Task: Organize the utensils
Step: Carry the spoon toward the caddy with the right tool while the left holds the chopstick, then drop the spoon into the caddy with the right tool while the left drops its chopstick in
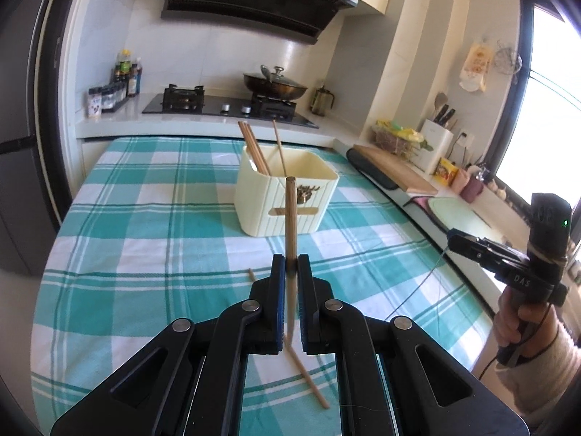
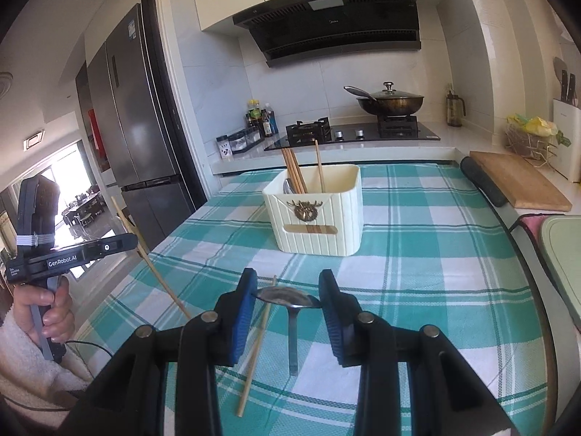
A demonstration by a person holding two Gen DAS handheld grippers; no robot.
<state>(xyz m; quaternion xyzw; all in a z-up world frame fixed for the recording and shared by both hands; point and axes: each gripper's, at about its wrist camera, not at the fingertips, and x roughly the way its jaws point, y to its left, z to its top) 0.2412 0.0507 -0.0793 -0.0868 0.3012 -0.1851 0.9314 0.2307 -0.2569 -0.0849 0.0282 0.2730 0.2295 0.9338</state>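
Note:
My left gripper [image 1: 289, 265] is shut on a wooden chopstick [image 1: 290, 225] and holds it upright above the checked cloth, short of the cream utensil box [image 1: 287, 190]; it also shows in the right wrist view [image 2: 152, 265]. The box [image 2: 319, 218] holds several chopsticks [image 2: 294, 172] and a spoon. My right gripper [image 2: 288, 290] holds a metal spoon [image 2: 290, 299] by its bowl between the blue pads, handle hanging down. Another chopstick [image 2: 256, 352] lies on the cloth below it, and it also shows in the left wrist view [image 1: 308, 378].
The table carries a teal checked cloth [image 2: 417, 272]. Behind is a counter with a stove and wok [image 2: 390, 103]. A cutting board [image 2: 515, 178] and a green tray [image 2: 563, 254] are at the right. A fridge [image 2: 138, 127] stands left.

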